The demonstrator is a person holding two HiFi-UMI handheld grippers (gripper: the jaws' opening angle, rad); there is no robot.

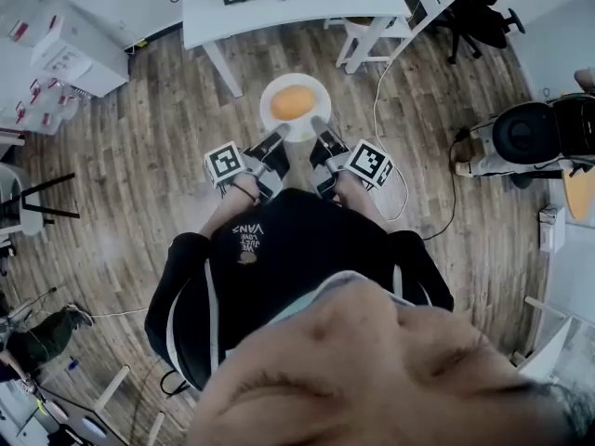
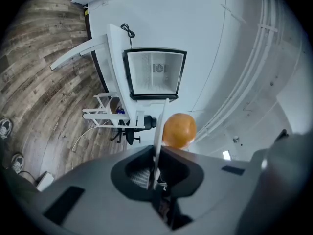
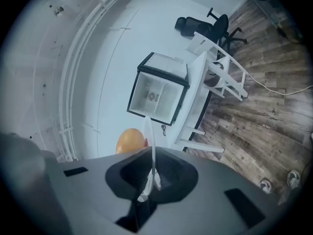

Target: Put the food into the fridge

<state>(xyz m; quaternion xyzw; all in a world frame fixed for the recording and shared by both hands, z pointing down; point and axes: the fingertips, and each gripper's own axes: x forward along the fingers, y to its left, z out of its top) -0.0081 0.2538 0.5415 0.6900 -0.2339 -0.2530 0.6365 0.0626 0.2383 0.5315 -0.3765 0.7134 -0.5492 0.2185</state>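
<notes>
Wood floor (image 1: 158, 128) | left gripper (image 1: 277, 138), right gripper (image 1: 319, 124): fingers (image 1: 271, 145) clamp plate (image 1: 317, 87) rim

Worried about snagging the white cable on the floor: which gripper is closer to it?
Right. The right gripper, shut on the plate rim, is on the side where the cable runs. The left gripper grips the opposite rim, farther off across the plate.

place: office-type lab room | cues: white desk (image 1: 279, 14), black swivel chair (image 1: 479, 9), glass-door fridge (image 3: 157, 89), plank floor (image 1: 158, 128)
</notes>
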